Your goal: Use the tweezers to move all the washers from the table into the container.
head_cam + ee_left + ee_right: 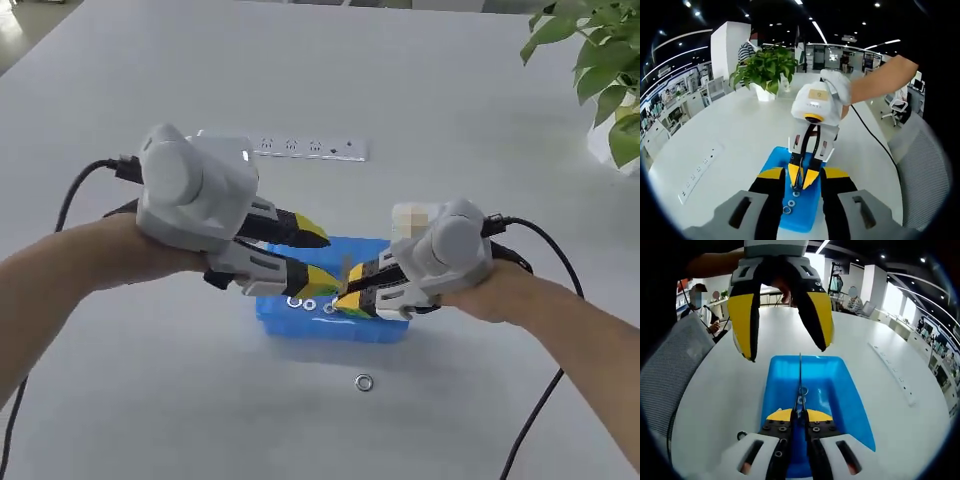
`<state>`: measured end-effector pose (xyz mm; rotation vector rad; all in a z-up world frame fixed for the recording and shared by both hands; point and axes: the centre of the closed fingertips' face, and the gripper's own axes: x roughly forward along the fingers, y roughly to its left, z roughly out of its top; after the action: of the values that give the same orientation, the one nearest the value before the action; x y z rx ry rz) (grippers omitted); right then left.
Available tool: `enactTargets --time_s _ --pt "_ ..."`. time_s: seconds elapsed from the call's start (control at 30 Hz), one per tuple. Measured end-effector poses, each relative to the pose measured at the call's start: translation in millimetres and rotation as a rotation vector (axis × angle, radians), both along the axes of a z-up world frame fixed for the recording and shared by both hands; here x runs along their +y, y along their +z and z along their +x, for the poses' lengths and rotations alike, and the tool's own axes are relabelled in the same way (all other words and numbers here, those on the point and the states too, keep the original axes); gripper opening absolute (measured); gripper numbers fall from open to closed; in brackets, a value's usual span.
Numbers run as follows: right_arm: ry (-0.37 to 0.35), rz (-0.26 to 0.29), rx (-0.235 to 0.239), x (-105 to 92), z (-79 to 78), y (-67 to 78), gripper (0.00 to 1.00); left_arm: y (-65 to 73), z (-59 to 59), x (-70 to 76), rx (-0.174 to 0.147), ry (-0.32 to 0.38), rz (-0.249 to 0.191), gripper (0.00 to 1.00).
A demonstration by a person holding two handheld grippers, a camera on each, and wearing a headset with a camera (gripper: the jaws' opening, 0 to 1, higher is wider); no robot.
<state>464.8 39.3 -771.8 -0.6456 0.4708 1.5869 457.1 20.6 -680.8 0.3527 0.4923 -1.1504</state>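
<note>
White bench [420, 90], wide and mostly bare. Blue container [330, 330], a shallow tray, sits mid-bench just in front of me, with both hands meeting over it.

Left tongs [325, 260] come in from the left over the container. They are spread wide with nothing between them.

Right tongs [800, 415] come in from the right, pinched narrow on the tweezers [800, 380]. The thin blades run straight out from the tongs, along the container's length and above its floor. I cannot tell whether the tips carry anything.

Washers [310, 304]: three small bright rings lie in a loose row on the container floor, near its near-left side, under the tongs.

Loose washer [363, 382]: one flat metal ring with an open centre, lying flat on the bench. It is just outside the container's near wall, on my side. From the tweezer tips it lies back toward me and slightly right, so I judge the right hand must draw back over the near wall. That hand is the nearer one, and it has the tool. A thin, flat ring will likely need a low approach to catch its edge.
</note>
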Motion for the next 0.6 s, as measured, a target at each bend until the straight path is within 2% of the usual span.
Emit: enactTargets --time_s 0.1,0.3,0.4,0.6 --pt "0.005 -0.003 -0.005 -1.1 -1.0 -0.2 0.09 -2.8 2.2 -1.9 -0.009 -0.021 0.018 0.25" --pt "0.012 -0.007 -0.01 -0.7 -1.1 -0.1 0.09 -4.8 2.9 -11.6 -0.008 -0.064 0.027 0.21" --pt "0.015 -0.008 -0.013 -0.7 -1.2 -0.2 0.09 -5.8 2.9 -15.2 -0.01 -0.082 0.034 0.15" --pt "0.017 -0.012 -0.014 -0.9 -1.3 -0.6 0.09 -7.1 2.7 -16.8 -0.017 -0.097 0.041 0.07"
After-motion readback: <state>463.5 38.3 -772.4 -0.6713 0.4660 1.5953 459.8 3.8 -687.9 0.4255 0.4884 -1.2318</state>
